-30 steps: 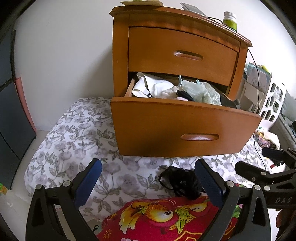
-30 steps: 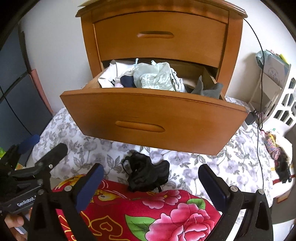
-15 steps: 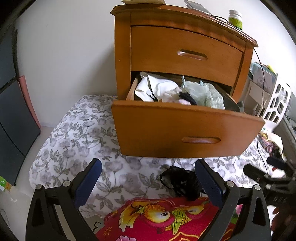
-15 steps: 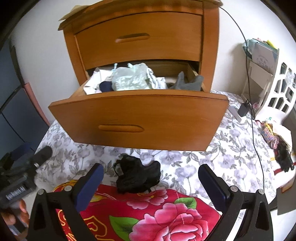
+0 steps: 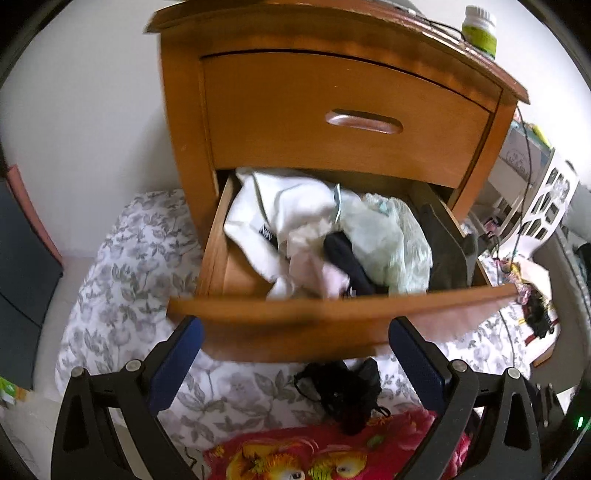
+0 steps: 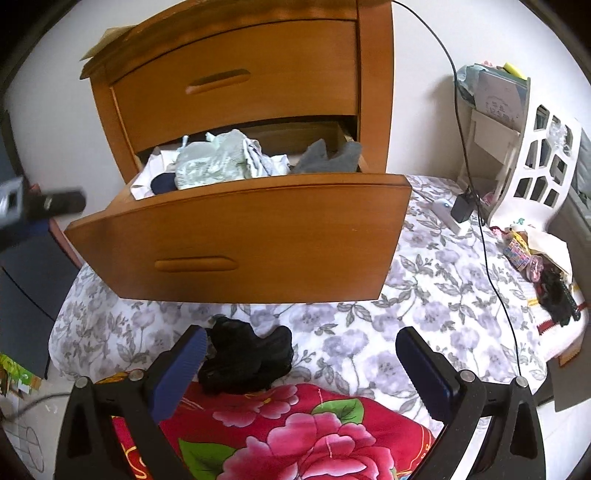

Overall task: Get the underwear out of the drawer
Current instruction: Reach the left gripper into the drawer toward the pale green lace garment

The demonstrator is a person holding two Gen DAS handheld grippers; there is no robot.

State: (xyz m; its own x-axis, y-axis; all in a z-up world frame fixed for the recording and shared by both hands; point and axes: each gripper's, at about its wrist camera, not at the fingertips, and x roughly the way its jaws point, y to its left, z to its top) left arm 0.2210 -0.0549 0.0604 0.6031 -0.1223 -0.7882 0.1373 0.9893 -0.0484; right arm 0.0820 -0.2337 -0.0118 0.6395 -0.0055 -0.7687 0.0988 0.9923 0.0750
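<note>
Flowered bedspread (image 6: 424, 295) holds black underwear (image 6: 245, 356) beside right claw (image 6: 301, 373).

Orange-brown drawer (image 6: 258, 236); black underwear (image 6: 243, 362); grey-floral bedsheet (image 6: 424, 295).

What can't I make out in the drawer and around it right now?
- Left wrist view: the open drawer front rim is motion-blurred, and the heaped clothes hide the drawer's floor.
- Right wrist view: the drawer front hides the clothes' lower layers.
- Black garment on the bedspread: too dark to identify.
- Bottle label: too small.
</note>
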